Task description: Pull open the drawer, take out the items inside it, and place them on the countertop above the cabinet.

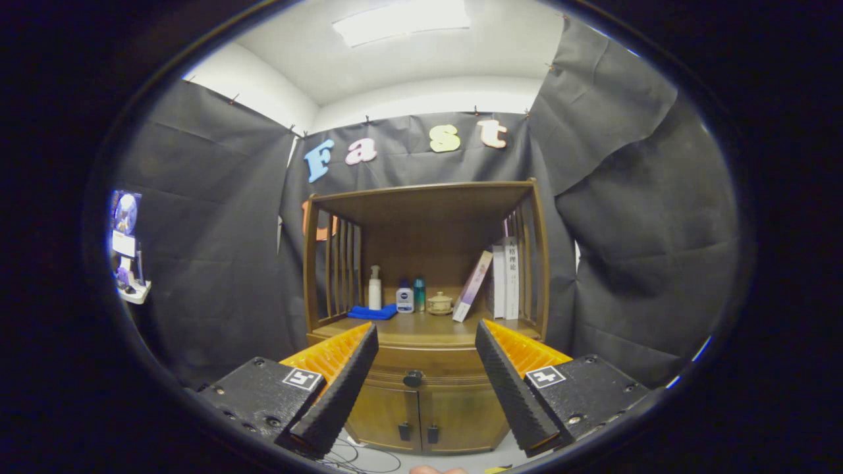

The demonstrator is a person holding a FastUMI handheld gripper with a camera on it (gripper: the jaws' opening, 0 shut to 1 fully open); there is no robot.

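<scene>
A brown wooden cabinet (421, 395) stands well beyond my fingers against the black cloth wall. Its drawer (421, 368) is closed, and a dark round knob (413, 378) sits at the middle of its front, seen in the gap between my fingers. Above the drawer lies the countertop (421, 327) under an open shelf hutch. My gripper (427, 336) is open, its black ridged fingers (342, 388) spread wide with nothing between them, some way short of the cabinet. The drawer's contents are hidden.
On the countertop stand a folded blue cloth (373, 312), a white pump bottle (375, 288), a small white bottle (404, 297), a teal bottle (419, 293), a small lidded pot (439, 303) and leaning books (500, 276). Two lower doors (421, 418) sit under the drawer. Cables (359, 457) lie on the floor.
</scene>
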